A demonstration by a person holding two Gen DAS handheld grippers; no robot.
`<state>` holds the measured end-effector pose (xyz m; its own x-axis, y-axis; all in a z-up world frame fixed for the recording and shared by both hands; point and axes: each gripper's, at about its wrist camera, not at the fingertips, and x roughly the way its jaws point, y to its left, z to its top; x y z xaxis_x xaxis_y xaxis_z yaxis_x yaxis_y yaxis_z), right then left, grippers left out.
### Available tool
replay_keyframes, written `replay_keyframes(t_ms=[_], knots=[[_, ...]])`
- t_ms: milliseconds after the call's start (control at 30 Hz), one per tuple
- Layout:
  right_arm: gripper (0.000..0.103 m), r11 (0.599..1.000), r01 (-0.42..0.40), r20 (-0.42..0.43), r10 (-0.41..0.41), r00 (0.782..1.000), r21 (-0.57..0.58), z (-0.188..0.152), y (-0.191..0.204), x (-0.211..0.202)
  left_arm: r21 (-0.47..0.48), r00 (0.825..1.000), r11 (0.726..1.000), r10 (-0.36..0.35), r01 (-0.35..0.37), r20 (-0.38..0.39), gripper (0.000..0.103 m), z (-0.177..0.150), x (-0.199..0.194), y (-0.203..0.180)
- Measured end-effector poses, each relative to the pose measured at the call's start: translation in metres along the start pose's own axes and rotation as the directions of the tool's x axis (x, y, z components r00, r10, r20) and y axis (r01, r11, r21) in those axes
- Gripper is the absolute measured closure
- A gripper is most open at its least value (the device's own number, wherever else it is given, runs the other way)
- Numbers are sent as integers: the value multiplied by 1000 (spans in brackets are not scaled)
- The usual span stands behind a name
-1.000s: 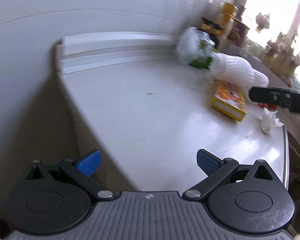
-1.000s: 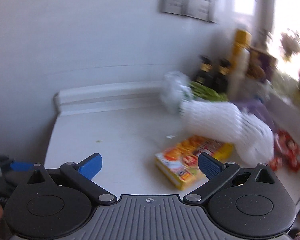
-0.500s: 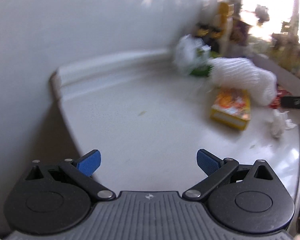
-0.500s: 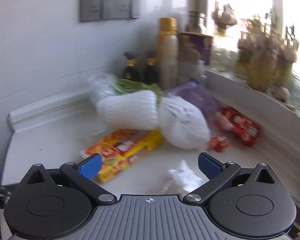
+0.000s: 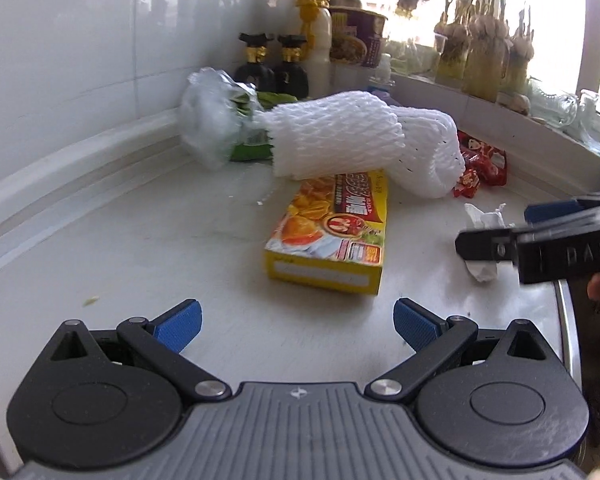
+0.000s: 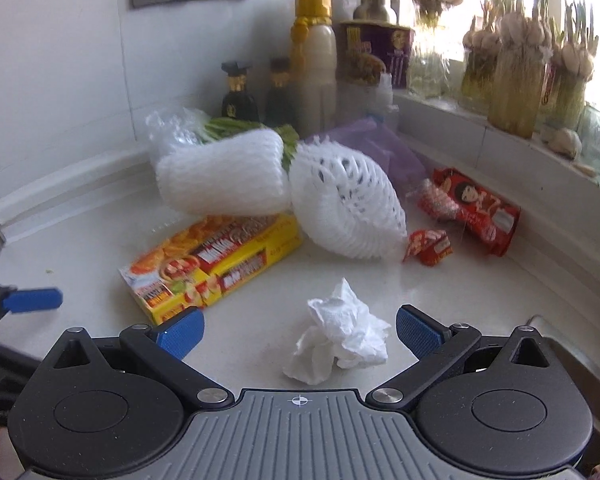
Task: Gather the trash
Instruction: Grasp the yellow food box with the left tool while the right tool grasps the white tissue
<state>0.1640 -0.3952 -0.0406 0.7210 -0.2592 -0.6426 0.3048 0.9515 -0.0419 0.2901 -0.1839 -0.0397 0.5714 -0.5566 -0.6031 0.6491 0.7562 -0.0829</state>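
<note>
A crumpled white tissue (image 6: 340, 330) lies on the white counter between the open fingers of my right gripper (image 6: 298, 330); it also shows in the left wrist view (image 5: 482, 240). A yellow food box (image 5: 334, 228) (image 6: 212, 260) lies in the middle. White foam fruit nets (image 5: 340, 140) (image 6: 348, 208) rest on the box's far end. Red snack wrappers (image 6: 474, 208) (image 5: 482, 160) lie to the right. A clear bag with greens (image 5: 216, 120) sits behind. My left gripper (image 5: 298, 328) is open and empty, just short of the box.
Dark bottles (image 6: 238, 92), a yellow-capped bottle (image 6: 314, 56) and a purple cup (image 6: 374, 52) stand at the back wall. Jars of sprouting garlic (image 6: 516, 76) line the windowsill. The counter's raised rim (image 5: 80, 156) runs along the wall. A purple bag (image 6: 380, 144) lies behind the nets.
Both grippers have swung right, from the bare left end of the counter to the trash pile. The right gripper has come down over the tissue. Both stay open.
</note>
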Motion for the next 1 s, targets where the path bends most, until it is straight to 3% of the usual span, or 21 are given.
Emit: replay_keyframes(t_ms=[367, 567, 767, 867, 933, 1000], knots=[[1, 998, 53, -6, -53, 999, 47, -6, -7, 15, 39, 998, 998, -51, 51, -21, 2, 12, 23, -13], [2, 992, 118, 15, -119, 993, 41, -7, -9, 17, 89, 998, 994, -54, 57, -32, 7, 17, 31, -19], [9, 990, 134, 18, -135, 991, 52, -7, -9, 21, 126, 998, 990, -61, 65, -32, 15, 21, 36, -21], [20, 988, 151, 32, -152, 988, 26, -7, -7, 20, 127, 997, 989, -71, 74, -28, 20, 22, 35, -21], [32, 987, 157, 30, -158, 987, 8, -7, -5, 20, 117, 997, 990, -80, 82, -19, 30, 23, 34, -20], [46, 987, 158, 23, -158, 987, -7, -8, -4, 22, 89, 996, 992, -93, 94, -14, 31, 24, 33, -16]])
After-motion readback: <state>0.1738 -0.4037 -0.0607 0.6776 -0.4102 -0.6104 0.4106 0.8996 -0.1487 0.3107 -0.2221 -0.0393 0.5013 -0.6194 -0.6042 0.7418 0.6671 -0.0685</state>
